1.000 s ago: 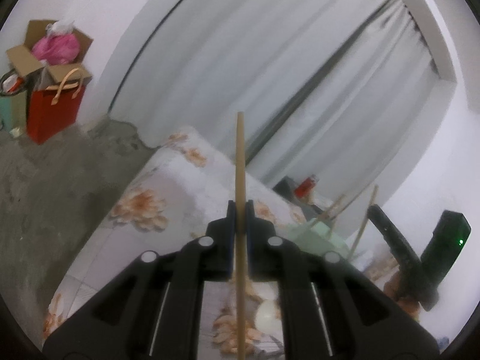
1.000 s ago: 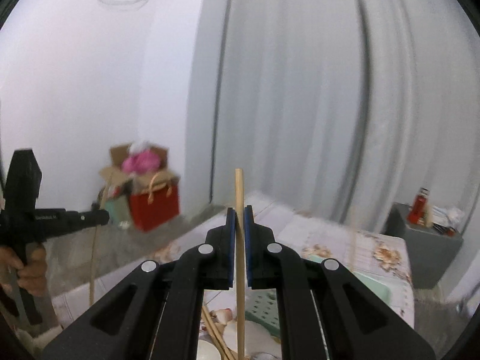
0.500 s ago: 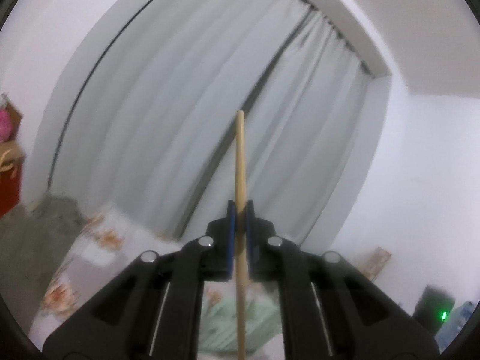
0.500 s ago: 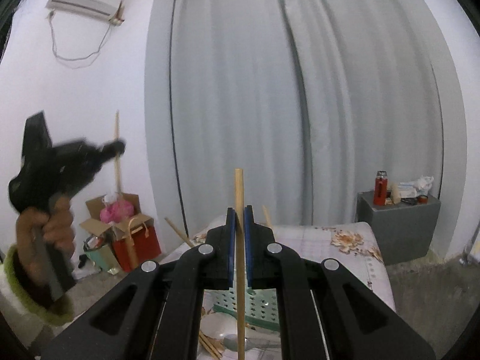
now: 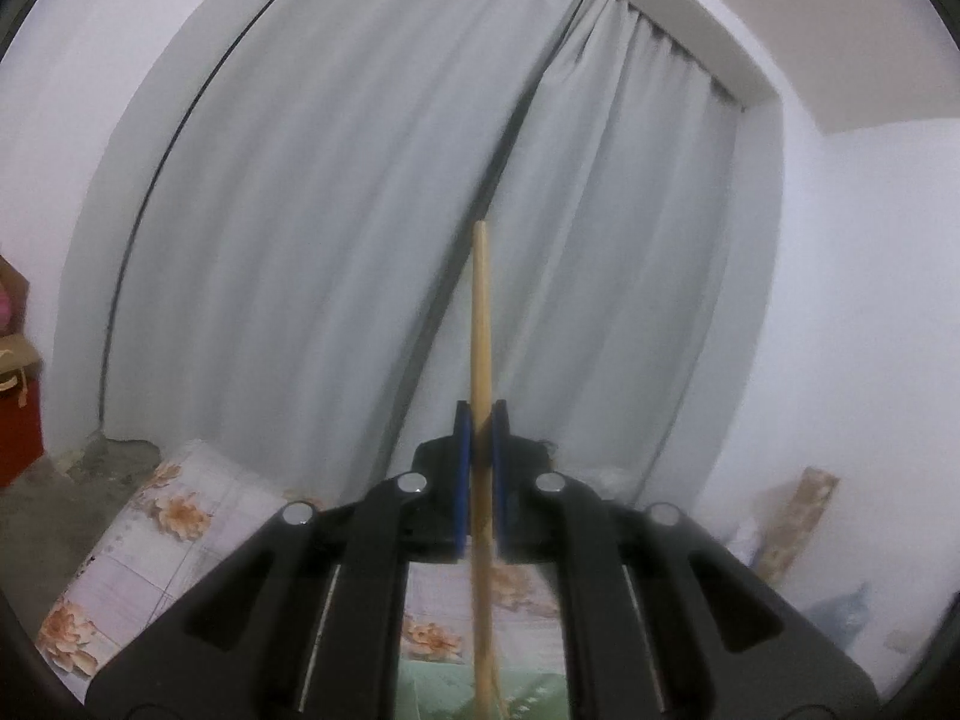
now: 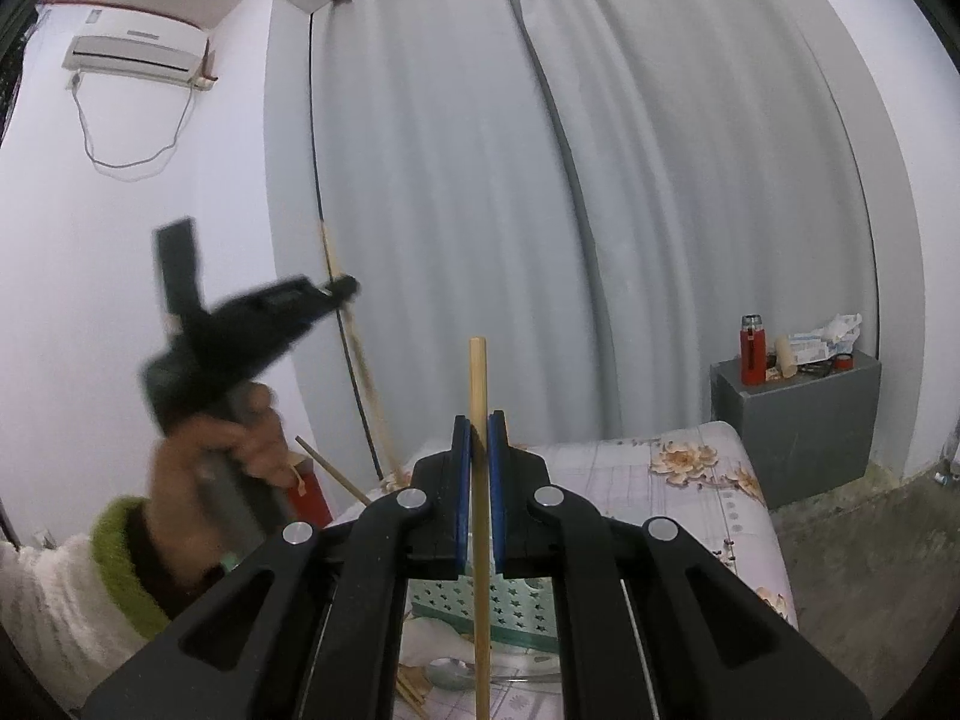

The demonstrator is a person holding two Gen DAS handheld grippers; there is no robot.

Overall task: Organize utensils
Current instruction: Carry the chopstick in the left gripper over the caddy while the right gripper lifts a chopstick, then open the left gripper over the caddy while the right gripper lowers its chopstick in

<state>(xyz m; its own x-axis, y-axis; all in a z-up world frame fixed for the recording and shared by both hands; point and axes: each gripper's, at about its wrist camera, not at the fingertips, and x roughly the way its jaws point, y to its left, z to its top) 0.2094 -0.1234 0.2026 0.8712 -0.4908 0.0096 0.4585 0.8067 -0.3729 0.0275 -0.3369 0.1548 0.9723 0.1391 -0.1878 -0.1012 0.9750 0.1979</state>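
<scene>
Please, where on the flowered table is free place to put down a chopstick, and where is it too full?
Bare flowered table lies right of the green basket, toward the grey cabinet. In the left wrist view, the table's left part is bare too. It is crowded in front of the basket, where loose chopsticks and a spoon lie.

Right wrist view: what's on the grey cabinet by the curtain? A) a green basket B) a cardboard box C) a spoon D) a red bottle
D: a red bottle with a dark cap stands upright on the grey cabinet, next to some white clutter; the green basket sits lower down on the floral table, behind the right hand-held gripper.
</scene>
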